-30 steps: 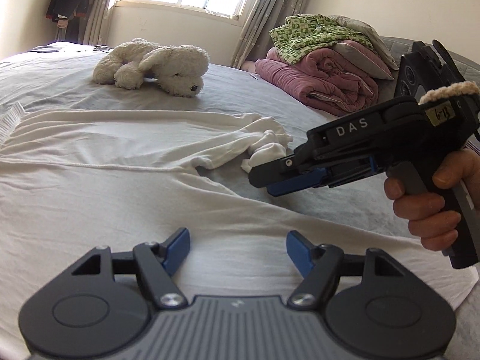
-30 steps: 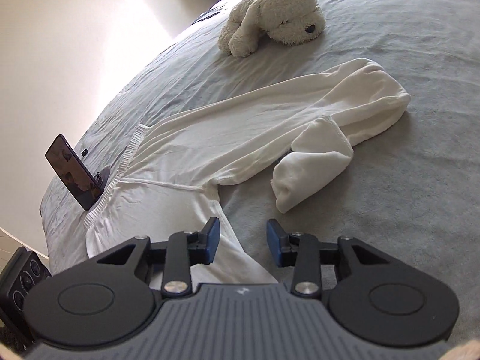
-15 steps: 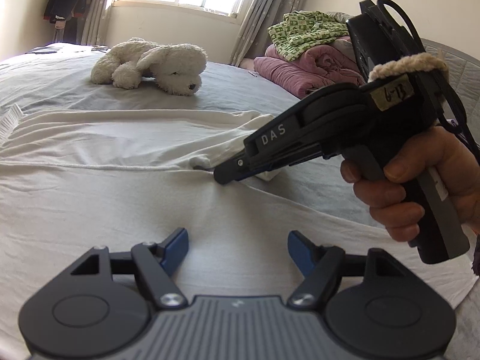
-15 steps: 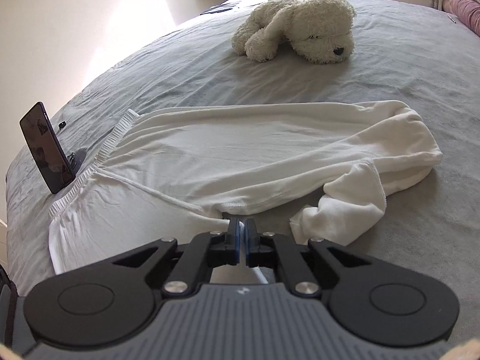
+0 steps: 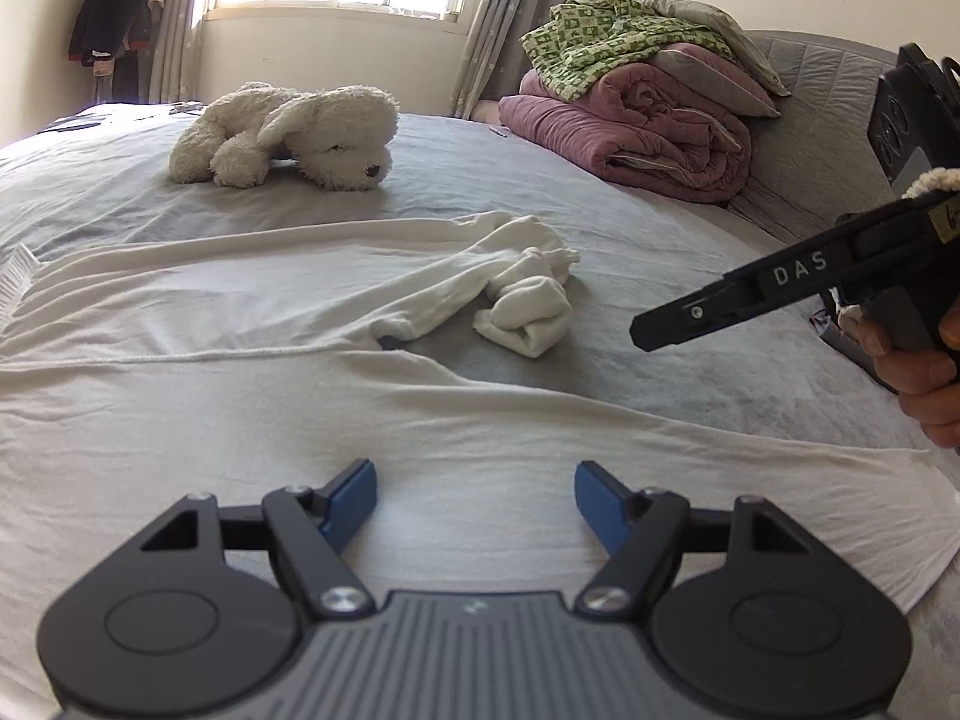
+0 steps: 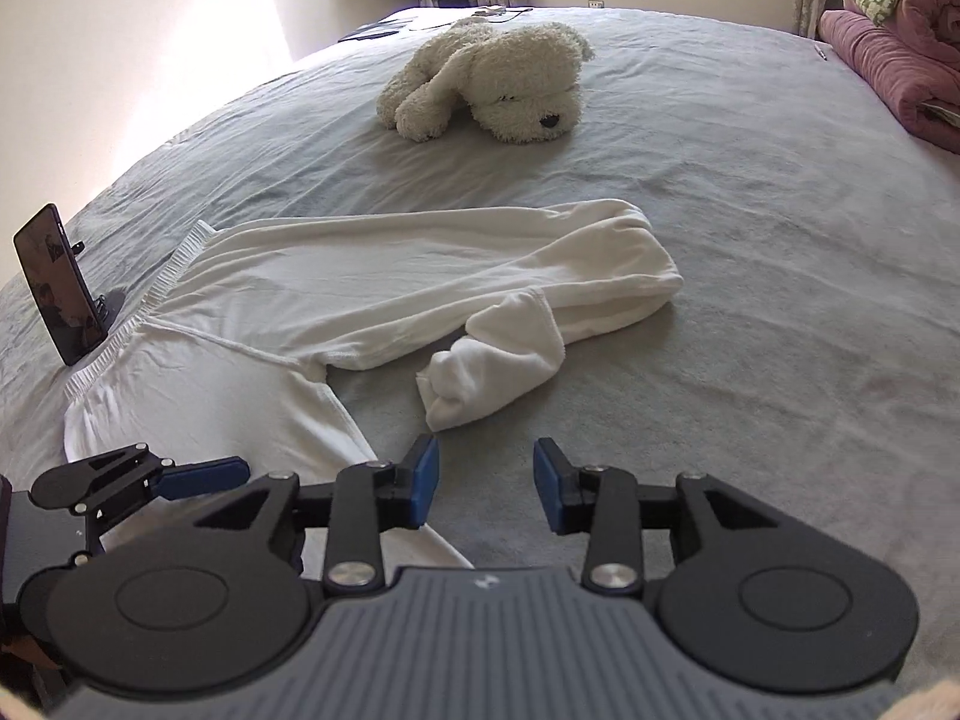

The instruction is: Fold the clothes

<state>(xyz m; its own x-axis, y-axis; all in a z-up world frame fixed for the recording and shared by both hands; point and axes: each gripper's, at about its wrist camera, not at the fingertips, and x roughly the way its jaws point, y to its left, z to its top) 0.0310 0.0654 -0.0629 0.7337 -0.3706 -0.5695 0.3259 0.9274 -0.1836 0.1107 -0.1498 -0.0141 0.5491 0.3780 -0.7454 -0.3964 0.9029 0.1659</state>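
right wrist view: we hold our right gripper (image 6: 485,483) wide and empty over the bed (image 6: 750,252), aimed at the bunched cuff (image 6: 480,378) of the white pants (image 6: 360,288). they lie spread across the bed, far leg doubled back on itself. our left gripper (image 5: 474,495), also wide and empty, hangs low over the near leg (image 5: 300,420), likely placed to take hold of it.
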